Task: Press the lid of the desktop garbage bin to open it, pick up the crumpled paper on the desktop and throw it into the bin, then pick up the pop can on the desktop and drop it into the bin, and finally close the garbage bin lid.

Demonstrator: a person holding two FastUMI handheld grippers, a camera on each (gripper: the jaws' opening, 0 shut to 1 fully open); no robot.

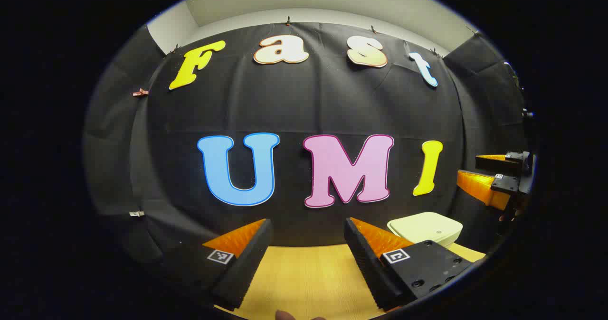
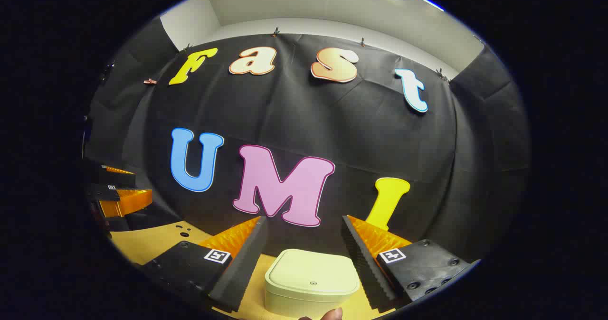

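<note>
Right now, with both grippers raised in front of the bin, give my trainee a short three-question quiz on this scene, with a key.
1. True or false: the lid of the pale cream plastic desktop bin is closed.
2. Which gripper has the bin straight ahead, framed between its own fingers? A) the left gripper B) the right gripper
3. Fill in: the bin stands on a light ___ tabletop.

Key:
1. True. In both gripper views the lid lies flat on the bin's body.
2. B. In the right gripper view the bin sits in the open gap; in the left gripper view it lies off to the right, behind a finger.
3. Wooden.
</note>
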